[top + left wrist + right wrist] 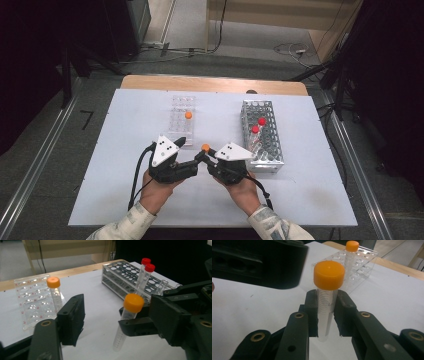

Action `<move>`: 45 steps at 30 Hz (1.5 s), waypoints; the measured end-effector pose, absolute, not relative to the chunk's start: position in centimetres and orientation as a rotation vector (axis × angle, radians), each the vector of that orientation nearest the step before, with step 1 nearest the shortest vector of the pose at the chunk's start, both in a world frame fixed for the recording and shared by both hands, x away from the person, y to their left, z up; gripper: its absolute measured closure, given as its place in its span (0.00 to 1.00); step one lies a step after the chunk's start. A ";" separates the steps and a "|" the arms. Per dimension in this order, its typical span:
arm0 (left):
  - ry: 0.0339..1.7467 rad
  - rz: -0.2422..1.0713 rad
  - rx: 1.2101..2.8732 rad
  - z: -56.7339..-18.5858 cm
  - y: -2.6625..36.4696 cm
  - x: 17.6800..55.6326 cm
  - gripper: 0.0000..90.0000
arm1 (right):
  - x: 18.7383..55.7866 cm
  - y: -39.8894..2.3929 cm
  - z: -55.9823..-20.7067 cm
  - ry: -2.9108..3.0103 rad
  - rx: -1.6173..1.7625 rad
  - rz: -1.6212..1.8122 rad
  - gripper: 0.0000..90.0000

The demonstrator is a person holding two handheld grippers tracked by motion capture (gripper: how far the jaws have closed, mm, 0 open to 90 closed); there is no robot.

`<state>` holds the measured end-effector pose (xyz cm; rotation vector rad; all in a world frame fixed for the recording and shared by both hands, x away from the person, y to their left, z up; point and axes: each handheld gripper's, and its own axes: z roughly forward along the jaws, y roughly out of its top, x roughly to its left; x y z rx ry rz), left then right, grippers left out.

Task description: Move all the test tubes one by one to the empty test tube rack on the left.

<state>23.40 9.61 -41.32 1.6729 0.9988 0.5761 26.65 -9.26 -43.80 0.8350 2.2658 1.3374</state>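
Between right gripper [325, 315] jaws: orange-capped tube [325, 307], clamped | left gripper [112, 315] jaws apart

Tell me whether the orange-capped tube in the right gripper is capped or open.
Capped. The orange cap sits on top of the clear tube, which the right gripper clamps between its two black jaws just below the cap.

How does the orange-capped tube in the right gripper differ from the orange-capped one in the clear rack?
The held tube is clamped between the right gripper's jaws, lifted off the table; the racked tube stands seated in the clear rack. The held tube leans; the racked tube stands nearly upright. Both have clear bodies and orange caps.
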 end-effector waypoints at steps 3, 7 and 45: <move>0.982 0.569 1.678 -41.3 9.6 23.5 0.48 | 26.6 -8.6 -43.7 2.273 0.829 1.345 0.80; 0.972 0.555 1.671 -41.3 9.8 23.6 0.55 | 26.5 -8.2 -43.6 2.277 0.815 1.348 0.80; 0.981 0.519 1.706 -41.6 10.3 24.2 0.78 | 26.6 -7.2 -43.8 2.315 0.788 1.368 0.55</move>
